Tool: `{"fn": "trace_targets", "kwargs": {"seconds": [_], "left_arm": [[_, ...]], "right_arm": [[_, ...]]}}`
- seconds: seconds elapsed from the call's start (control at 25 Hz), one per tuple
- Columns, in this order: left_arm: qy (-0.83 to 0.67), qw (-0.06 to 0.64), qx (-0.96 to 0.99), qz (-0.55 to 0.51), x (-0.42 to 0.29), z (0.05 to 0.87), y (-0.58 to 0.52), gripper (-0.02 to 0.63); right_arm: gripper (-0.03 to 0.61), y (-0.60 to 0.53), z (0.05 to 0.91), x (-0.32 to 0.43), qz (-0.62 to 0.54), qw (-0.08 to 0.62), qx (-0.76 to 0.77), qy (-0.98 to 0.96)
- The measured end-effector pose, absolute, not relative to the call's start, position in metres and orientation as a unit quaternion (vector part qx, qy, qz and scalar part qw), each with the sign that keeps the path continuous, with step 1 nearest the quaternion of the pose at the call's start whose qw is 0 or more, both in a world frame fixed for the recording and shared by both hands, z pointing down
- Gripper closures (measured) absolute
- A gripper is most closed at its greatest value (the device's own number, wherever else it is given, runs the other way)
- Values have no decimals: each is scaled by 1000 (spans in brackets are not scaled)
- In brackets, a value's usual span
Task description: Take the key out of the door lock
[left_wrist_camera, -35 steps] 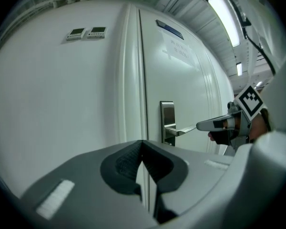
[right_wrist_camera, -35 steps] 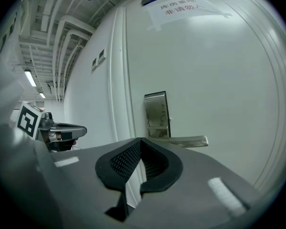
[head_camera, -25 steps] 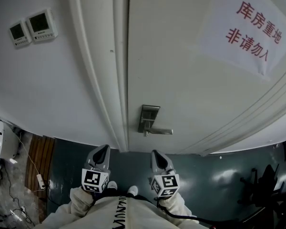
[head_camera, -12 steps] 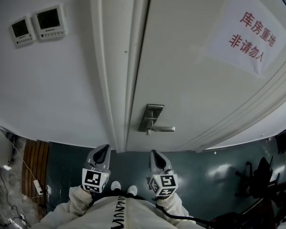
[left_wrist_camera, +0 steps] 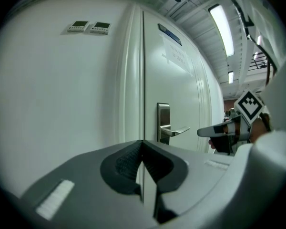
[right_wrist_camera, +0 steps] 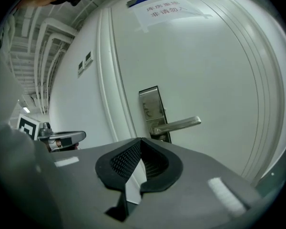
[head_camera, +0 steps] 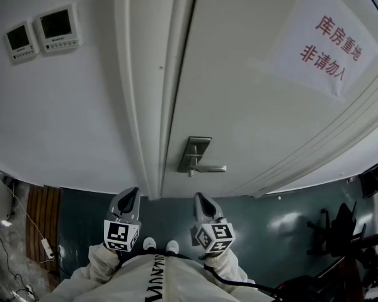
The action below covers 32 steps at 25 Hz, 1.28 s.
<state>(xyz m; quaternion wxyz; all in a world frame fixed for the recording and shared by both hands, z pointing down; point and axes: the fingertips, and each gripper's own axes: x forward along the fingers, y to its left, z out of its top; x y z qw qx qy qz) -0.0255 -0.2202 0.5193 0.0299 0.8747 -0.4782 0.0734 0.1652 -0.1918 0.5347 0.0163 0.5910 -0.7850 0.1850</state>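
Observation:
A metal lock plate (head_camera: pixel 194 151) with a lever handle (head_camera: pixel 209 167) sits on the white door (head_camera: pixel 252 106). A small stub (head_camera: pixel 190 173) shows under the lever; it is too small to tell whether it is the key. My left gripper (head_camera: pixel 130 194) and right gripper (head_camera: pixel 199 197) hang side by side below the lock, well short of the door, both shut and empty. In the left gripper view the plate (left_wrist_camera: pixel 163 120) is ahead past the shut left gripper (left_wrist_camera: pixel 143 144). In the right gripper view the right gripper (right_wrist_camera: pixel 141 141) covers the plate's (right_wrist_camera: pixel 150 109) lower end, under the lever (right_wrist_camera: pixel 178 124).
Two wall control panels (head_camera: pixel 41 33) hang left of the door frame (head_camera: pixel 154 106). A paper sign with red characters (head_camera: pixel 331 43) is taped on the door's upper right. Dark floor below holds a black chair-like object (head_camera: pixel 340 231) at right and cables (head_camera: pixel 41 231) at left.
The head view has swung a little, so the door and panels sit slightly differently in frame. Both grippers stay low under the lock, shut, with only a small drift.

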Motion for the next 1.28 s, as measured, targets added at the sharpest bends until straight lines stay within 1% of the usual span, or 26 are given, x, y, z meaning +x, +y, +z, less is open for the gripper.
{"fn": "trace_targets", "kwargs": {"seconds": [0.12, 0.2, 0.24, 0.28, 0.44, 0.52, 0.72, 0.96, 1.04, 1.28], "left_arm": [[-475, 26, 876, 79, -19, 521, -220, 614], [-476, 23, 876, 81, -17, 520, -222, 614], [-477, 22, 875, 81, -17, 519, -222, 614], [-478, 21, 874, 83, -17, 519, -222, 614], [-484, 21, 870, 91, -20, 519, -221, 615], [-488, 23, 867, 94, -22, 520, -221, 614], [-492, 26, 864, 103, -24, 525, -219, 614], [-496, 26, 861, 110, -26, 526, -216, 615], [-500, 27, 858, 113, -29, 526, -215, 615], [-510, 27, 851, 122, -37, 528, -213, 614]], "right_arm": [[577, -197, 540, 165, 220, -14, 575, -787], [569, -201, 546, 164, 262, -51, 556, -787], [523, -202, 550, 164, 285, -70, 545, -786], [497, -204, 554, 163, 306, -88, 535, -783], [491, -211, 565, 166, 388, -165, 494, -761], [483, -215, 570, 167, 415, -193, 478, -749], [443, -227, 584, 171, 492, -276, 430, -705], [439, -242, 627, 190, 591, -386, 378, -599], [440, -247, 635, 192, 601, -403, 367, -584], [440, -263, 642, 191, 607, -415, 353, -579]]}}
